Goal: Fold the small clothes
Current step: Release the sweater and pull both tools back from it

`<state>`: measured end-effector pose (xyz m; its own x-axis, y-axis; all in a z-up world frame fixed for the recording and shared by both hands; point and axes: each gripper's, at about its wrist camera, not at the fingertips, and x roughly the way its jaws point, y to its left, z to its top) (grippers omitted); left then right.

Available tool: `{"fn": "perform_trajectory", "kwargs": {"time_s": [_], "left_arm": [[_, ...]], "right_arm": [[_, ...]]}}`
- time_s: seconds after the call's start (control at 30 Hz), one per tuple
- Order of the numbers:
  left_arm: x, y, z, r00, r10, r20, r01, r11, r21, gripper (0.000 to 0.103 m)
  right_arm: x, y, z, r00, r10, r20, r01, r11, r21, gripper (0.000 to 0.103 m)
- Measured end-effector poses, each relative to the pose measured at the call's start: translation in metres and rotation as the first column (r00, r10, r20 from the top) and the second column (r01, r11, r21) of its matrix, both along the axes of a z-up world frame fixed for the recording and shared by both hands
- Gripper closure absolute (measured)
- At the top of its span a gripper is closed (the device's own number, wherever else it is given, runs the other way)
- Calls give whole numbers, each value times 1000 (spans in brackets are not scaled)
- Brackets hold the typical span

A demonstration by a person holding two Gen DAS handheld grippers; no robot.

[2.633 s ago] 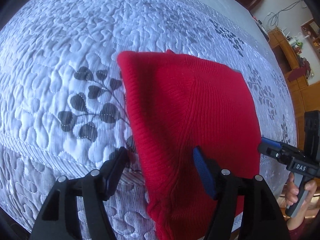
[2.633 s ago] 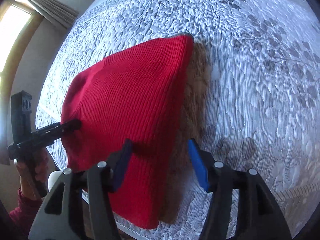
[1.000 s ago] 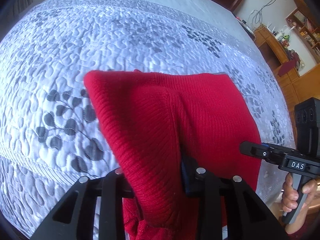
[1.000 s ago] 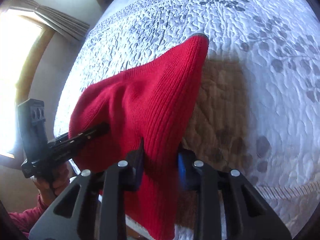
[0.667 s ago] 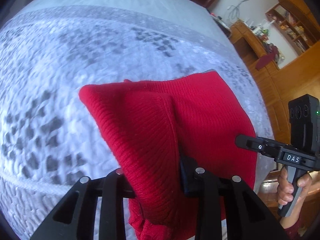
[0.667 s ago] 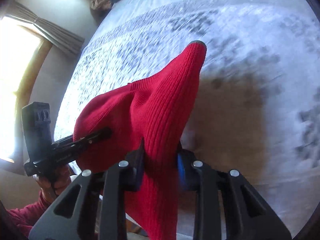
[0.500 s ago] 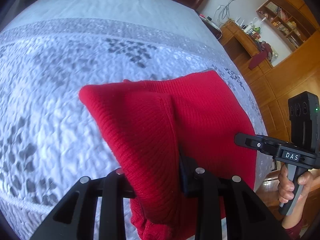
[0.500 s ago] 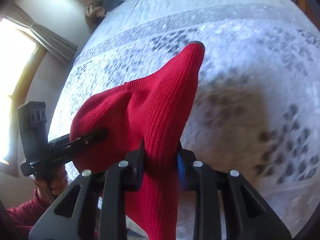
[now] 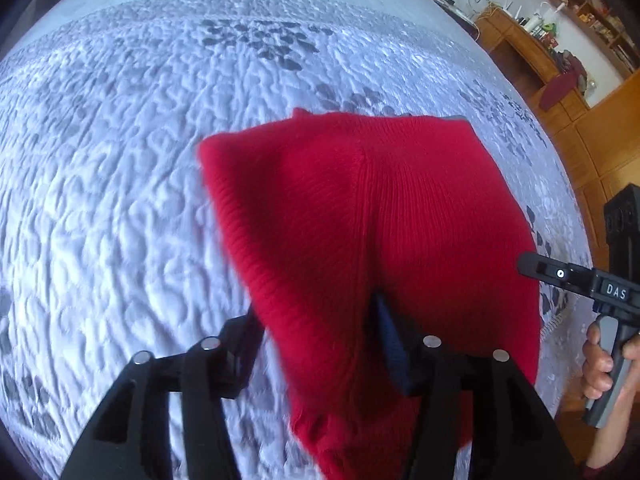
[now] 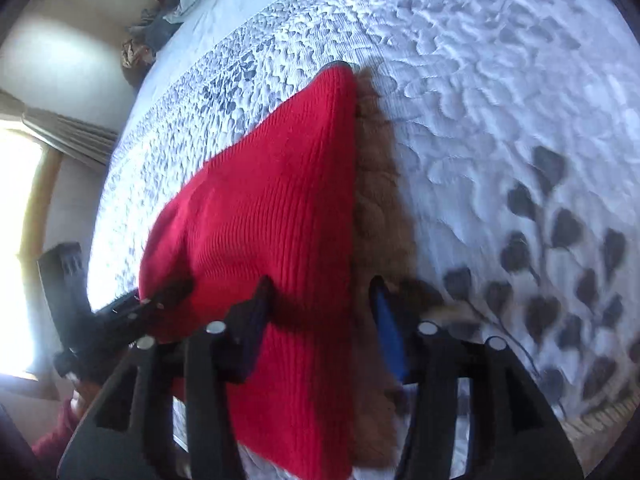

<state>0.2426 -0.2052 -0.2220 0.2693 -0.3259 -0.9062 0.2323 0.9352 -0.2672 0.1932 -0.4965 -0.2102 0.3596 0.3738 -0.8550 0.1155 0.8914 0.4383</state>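
Garment, red ribbed knit, on white quilted bedspread — both grippers' jaws just opening, near edge released at six o'clock; further folds seemingly remain.

Left gripper, right gripper — cloth between parted jaws.

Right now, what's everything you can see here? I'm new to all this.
red knit garment: one, red, lying on the bed between both sets of fingers.
bedspread: one, white quilted with grey leaf print, under the garment.
wooden furniture: brown, by the far wall, shelves cluttered.
curtain: grey, beside the bright window.
heap of cloth: greyish, at the far end of the bed.
left gripper: black, jaws just opening, garment between them.
right gripper: black, blue pad, jaws just opening.
hand: one, around the right gripper's handle.
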Motion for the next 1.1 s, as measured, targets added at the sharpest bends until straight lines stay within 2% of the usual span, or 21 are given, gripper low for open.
{"fn": "perform_trajectory", "kwargs": {"time_s": [0.07, 0.13, 0.27, 0.3, 0.33, 0.37, 0.43, 0.53, 0.63, 0.7, 0.8, 0.9, 0.93, 0.97, 1.0, 1.03, 1.1], "left_arm": [[-15, 9, 4, 1000, 11, -15, -11, 1000, -8, 42], [-30, 11, 1, 999, 0, -33, 0, 1000, -6, 42], [-53, 10, -10, 999, -1, -42, 2, 1000, 18, 41], [-58, 9, -15, 998, 3, -59, -2, 1000, 16, 41], [-63, 9, -17, 999, 17, -47, -16, 1000, 19, 41], [-64, 8, -17, 999, 21, -34, -20, 999, 26, 41], [-67, 4, -15, 999, 24, -33, -23, 999, 45, 43], [-69, 3, -11, 998, 40, -57, -38, 999, 37, 46], [-75, 3, -15, 997, 54, -50, -51, 997, 65, 43], [-80, 2, -19, 998, 52, -21, -50, 996, 75, 42], [-86, -2, -21, 999, 35, 20, -37, 994, 99, 41], [-88, 0, -18, 998, 51, 27, -53, 994, 94, 41], [-89, 1, -17, 998, 56, 28, -59, 994, 97, 40], [-92, 3, -14, 997, 65, 32, -68, 992, 108, 38], [-95, 5, -11, 997, 72, 34, -75, 990, 118, 37], [-98, 7, -8, 996, 77, 36, -81, 989, 128, 36], [-107, 10, 2, 995, 87, 53, -94, 983, 157, 33]], "right_arm": [[-17, 4, 7, 1000, 13, 5, -13, 1000, -2, 43], [-36, 6, 7, 1000, 16, -2, -16, 1000, -10, 40], [-75, 11, -8, 998, 2, -63, 1, 999, 33, 41], [-83, 12, -13, 997, 5, -72, -1, 999, 53, 43], [-89, 14, -17, 997, 12, -74, -6, 997, 75, 52], [-94, 17, -21, 996, 23, -81, -15, 995, 97, 71], [-96, 21, -27, 994, 30, -107, -17, 993, 121, 83], [-98, 21, -15, 995, 26, -95, -16, 995, 102, 87], [-103, 22, 0, 996, 29, -85, -24, 999, 49, 88], [-101, 27, -11, 993, 31, -116, -34, 999, -27, 88], [-97, 33, -27, 990, 23, -138, -34, 996, -82, 87], [-97, 43, -19, 993, 18, -112, -34, 989, -144, 82], [-97, 48, -16, 995, 18, -98, -34, 986, -166, 71], [-102, 52, -10, 997, 10, -78, -26, 979, -201, 57], [-102, 57, -7, 998, 4, -68, -20, 973, -228, 49], [-107, 59, -2, 999, -2, -51, -11, 965, -263, 33], [-123, 67, 13, 1000, -9, 1, 8, 942, -335, 29]]}}
